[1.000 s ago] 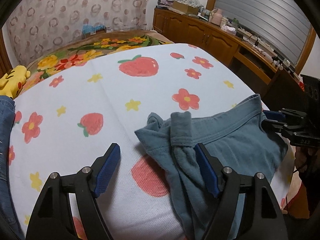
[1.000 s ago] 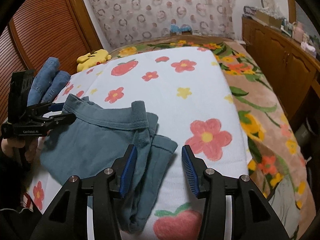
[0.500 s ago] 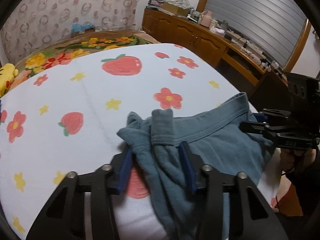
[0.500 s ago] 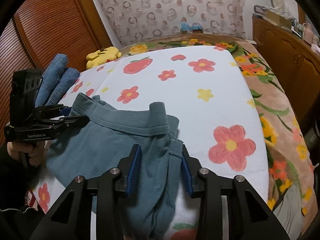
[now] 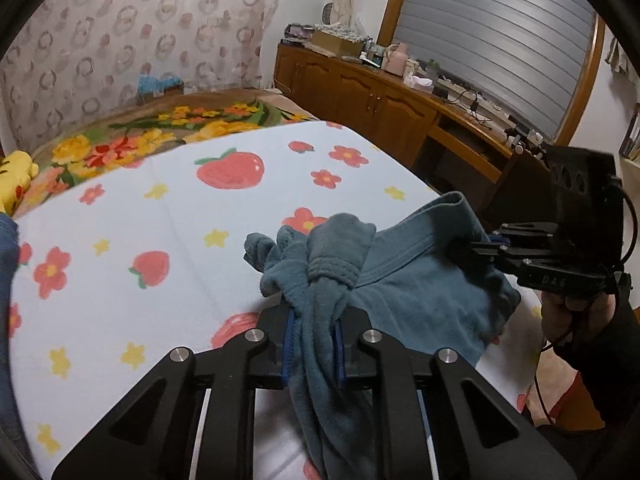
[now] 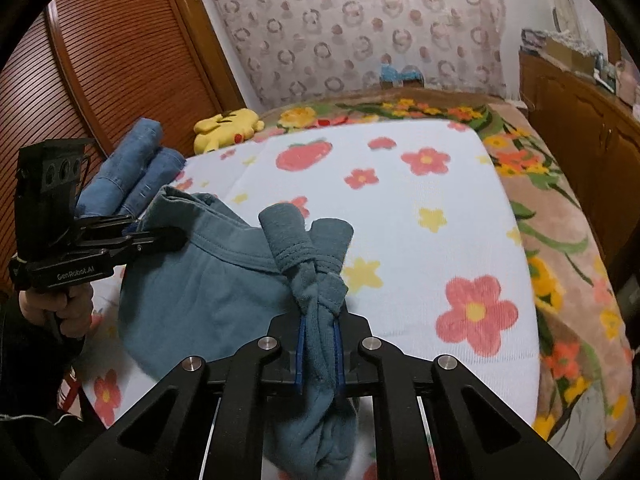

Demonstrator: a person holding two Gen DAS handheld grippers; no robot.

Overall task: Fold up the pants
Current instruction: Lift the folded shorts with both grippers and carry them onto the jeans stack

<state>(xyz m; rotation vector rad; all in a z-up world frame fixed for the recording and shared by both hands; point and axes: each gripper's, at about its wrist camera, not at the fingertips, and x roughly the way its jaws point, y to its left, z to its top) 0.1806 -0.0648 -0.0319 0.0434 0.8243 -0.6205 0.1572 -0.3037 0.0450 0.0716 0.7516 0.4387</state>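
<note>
Moved: both our tongs, apart a second ago, now clamp the pants (image 5: 420,292).
Left gripper (image 5: 313,344): we pinch bunched cloth.
Right gripper (image 6: 319,354): likewise, above the bedsheet (image 6: 420,216).

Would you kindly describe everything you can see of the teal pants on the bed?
The teal pants look like soft knit cotton with a stitched waistband. They lie crumpled on the flower-and-strawberry sheet, partly lifted off it. The left claw is shut on a bunched end of the fabric, the right claw on another bunch. The cloth between them sags in loose folds; the legs are not clearly visible.
</note>
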